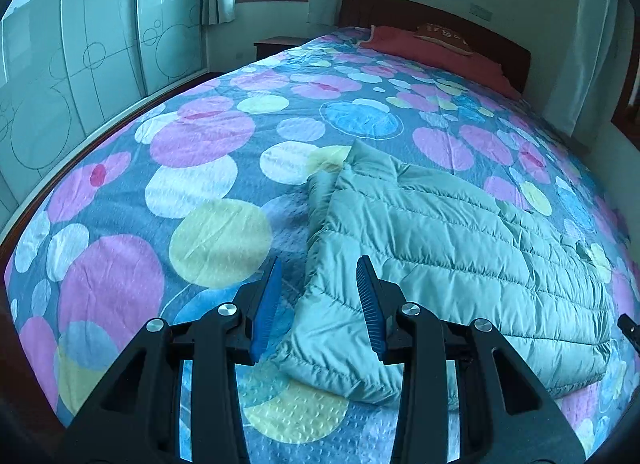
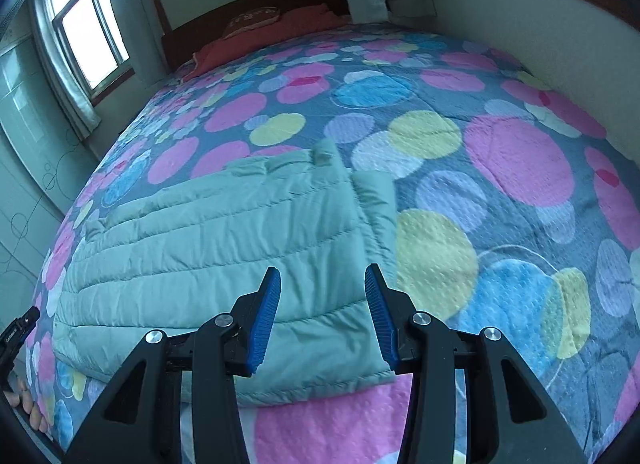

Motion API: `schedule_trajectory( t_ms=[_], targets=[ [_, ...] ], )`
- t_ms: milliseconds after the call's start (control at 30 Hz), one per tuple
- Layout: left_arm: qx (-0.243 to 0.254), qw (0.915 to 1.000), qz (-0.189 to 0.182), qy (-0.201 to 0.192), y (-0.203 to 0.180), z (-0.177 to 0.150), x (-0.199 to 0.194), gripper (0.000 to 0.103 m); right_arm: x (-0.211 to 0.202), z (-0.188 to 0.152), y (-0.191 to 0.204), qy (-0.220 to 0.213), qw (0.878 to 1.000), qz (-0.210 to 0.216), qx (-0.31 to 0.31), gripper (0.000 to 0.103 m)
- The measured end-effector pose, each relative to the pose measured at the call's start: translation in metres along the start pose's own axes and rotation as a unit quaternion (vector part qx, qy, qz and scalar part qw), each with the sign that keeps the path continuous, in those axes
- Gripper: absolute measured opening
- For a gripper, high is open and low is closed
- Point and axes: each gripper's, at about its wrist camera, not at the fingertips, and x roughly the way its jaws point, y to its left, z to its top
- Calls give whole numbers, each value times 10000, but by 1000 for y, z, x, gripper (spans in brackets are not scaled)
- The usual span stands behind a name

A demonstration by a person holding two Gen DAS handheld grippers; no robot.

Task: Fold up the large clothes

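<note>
A teal quilted puffer jacket (image 1: 440,248) (image 2: 208,232) lies folded flat on the bed, one sleeve edge showing along its side. My left gripper (image 1: 319,264) hovers open above the jacket's near left corner, with nothing pinched between its blue pads (image 1: 266,304). Above the near right corner my right gripper (image 2: 323,268) also stands open and free of the cloth. A black tip of the right gripper (image 1: 628,328) shows at the left wrist view's right edge. The left gripper's tip (image 2: 16,328) shows at the right wrist view's left edge.
The bed cover (image 1: 216,240) (image 2: 500,167) is blue-grey with big pink, yellow and blue circles. A red blanket (image 1: 432,51) (image 2: 272,31) and a wooden headboard (image 1: 400,11) are at the far end. Wardrobe doors (image 1: 80,63) run along the left, a nightstand (image 1: 276,43) beyond.
</note>
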Motion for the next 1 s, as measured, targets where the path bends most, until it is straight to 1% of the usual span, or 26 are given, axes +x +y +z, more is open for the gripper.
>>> schedule_trajectory(
  t_ms=[100, 233, 333, 400, 500, 667, 800, 1000],
  targets=[
    [128, 9999, -48, -10, -20, 8, 9, 38, 10, 7, 35, -2, 9994, 114, -324, 44],
    [563, 9984, 6, -105, -52, 18, 19, 38, 25, 14, 77, -4, 9973, 200, -700, 44],
    [820, 9965, 42, -149, -71, 21, 27, 38, 35, 20, 101, -20, 9962, 246, -838, 44],
    [916, 9958, 38, -82, -81, 22, 35, 38, 42, 21, 112, -3, 9956, 254, -907, 44],
    [1027, 9947, 91, -26, -92, 19, 47, 38, 55, 18, 125, 102, 9948, 277, -971, 44],
    [1131, 9934, 178, 45, -97, 13, 63, 38, 74, 7, 140, 285, 9930, 277, -1109, 44],
    [1166, 9927, 284, 129, -97, 7, 76, 38, 84, -2, 146, 336, 9917, 186, -1225, 44],
    [1275, 9908, 453, 92, -100, -2, 85, 38, 96, -14, 151, 320, 9887, -39, -1461, 44]
  ],
)
